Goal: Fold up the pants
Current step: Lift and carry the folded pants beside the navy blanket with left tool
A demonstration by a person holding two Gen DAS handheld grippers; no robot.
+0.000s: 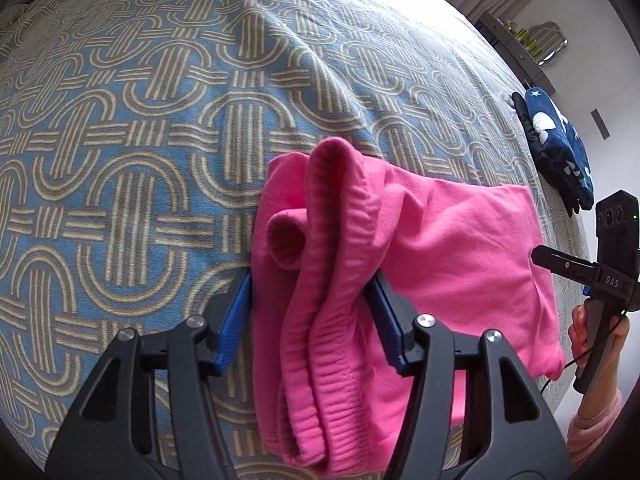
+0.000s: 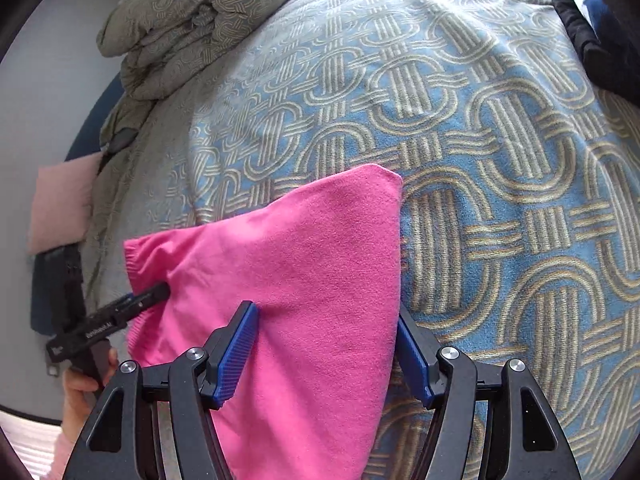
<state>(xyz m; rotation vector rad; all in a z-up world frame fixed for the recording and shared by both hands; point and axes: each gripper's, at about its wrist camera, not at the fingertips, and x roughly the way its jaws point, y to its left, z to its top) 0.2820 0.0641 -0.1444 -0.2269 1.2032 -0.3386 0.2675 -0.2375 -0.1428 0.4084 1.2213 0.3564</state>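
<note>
The pink pants (image 1: 460,248) lie folded on the patterned bedspread (image 1: 140,140). Their ribbed waistband end (image 1: 320,340) is bunched up between the blue pads of my left gripper (image 1: 312,280), which press on it from both sides. In the right wrist view the pants (image 2: 304,264) stretch under my right gripper (image 2: 325,308). Its jaws stand wide: the left pad rests over the cloth and the right pad sits beside the folded edge. From the left wrist view the right gripper (image 1: 538,254) sits at the pants' right edge. In the right wrist view the left gripper (image 2: 160,290) pokes into the waistband.
A dark blue garment with white shapes (image 1: 560,148) lies near the bed's right edge, also seen as a dark garment (image 2: 592,32). A bundled grey-green quilt (image 2: 192,20) sits at the far left corner, a pink cushion (image 2: 60,200) beside the bed. A hand (image 1: 580,332) holds the right gripper.
</note>
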